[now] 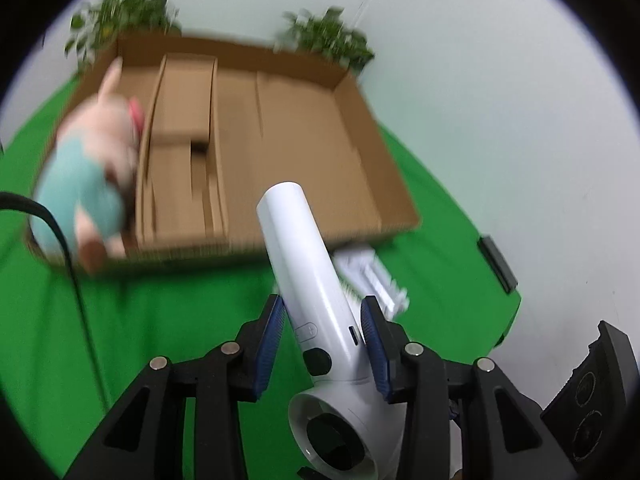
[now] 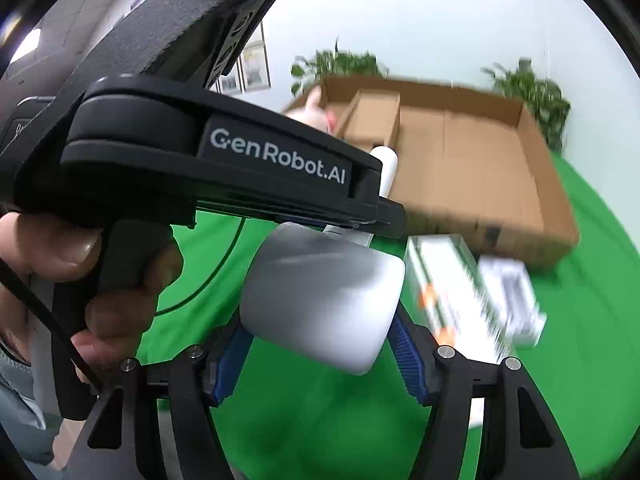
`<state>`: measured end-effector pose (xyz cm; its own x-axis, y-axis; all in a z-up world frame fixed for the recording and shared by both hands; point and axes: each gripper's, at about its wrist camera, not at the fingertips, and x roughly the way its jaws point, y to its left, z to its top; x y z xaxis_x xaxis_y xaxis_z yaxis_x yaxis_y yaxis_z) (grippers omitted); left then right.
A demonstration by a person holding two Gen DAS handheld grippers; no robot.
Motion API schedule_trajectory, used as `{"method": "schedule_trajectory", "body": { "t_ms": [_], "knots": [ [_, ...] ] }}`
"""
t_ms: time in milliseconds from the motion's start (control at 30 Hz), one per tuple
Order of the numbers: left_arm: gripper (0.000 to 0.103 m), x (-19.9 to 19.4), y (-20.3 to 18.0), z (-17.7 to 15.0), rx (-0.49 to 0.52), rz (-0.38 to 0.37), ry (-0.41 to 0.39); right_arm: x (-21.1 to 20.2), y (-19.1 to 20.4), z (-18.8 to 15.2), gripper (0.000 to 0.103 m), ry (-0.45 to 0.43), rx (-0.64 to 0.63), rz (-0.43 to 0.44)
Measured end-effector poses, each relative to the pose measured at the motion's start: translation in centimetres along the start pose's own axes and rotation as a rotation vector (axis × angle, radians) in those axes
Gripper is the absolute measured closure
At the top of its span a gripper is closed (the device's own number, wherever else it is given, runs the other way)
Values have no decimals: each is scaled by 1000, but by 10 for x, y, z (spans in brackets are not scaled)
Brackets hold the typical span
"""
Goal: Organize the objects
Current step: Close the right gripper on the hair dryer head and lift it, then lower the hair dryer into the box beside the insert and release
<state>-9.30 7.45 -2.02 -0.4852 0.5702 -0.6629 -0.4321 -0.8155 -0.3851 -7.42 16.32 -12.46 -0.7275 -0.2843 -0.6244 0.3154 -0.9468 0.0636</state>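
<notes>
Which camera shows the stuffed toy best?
The left wrist view: the stuffed toy shows nearly whole, blurred, in the cardboard box. The right wrist view shows only a pink bit behind the other gripper.

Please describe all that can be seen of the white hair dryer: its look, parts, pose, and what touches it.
The white hair dryer looks like smooth plastic. Its long round handle points up toward the cardboard box; it bears a dark round button and a slim switch. The barrel, with a dark opening, is the near end. The left gripper clamps the handle; the right gripper clamps the barrel. It is lifted above the green cloth.
</notes>
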Motion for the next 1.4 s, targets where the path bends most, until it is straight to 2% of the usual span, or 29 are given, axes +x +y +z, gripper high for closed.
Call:
{"method": "schedule_trajectory", "body": {
  "t_ms": [300,467,567,800,967,1400],
  "knots": [
    [64,-61,-38,103,141,35,-177,-36,-14,110,41,-163,-72,-22],
    [64,-76,-47,149,165,19,-205,-50,-24,167,41,-211,-78,-34],
    [64,-76,-52,165,179,29,-204,-50,-28,183,41,-217,-77,-43],
    [64,-46,-51,176,166,39,-156,-43,-52,199,40,-176,-55,-23],
    [64,-12,-39,176,137,45,-101,-19,-75,190,40,-126,-31,-5],
    [64,91,23,150,40,101,76,111,-137,151,40,73,41,93]
  ]
}}
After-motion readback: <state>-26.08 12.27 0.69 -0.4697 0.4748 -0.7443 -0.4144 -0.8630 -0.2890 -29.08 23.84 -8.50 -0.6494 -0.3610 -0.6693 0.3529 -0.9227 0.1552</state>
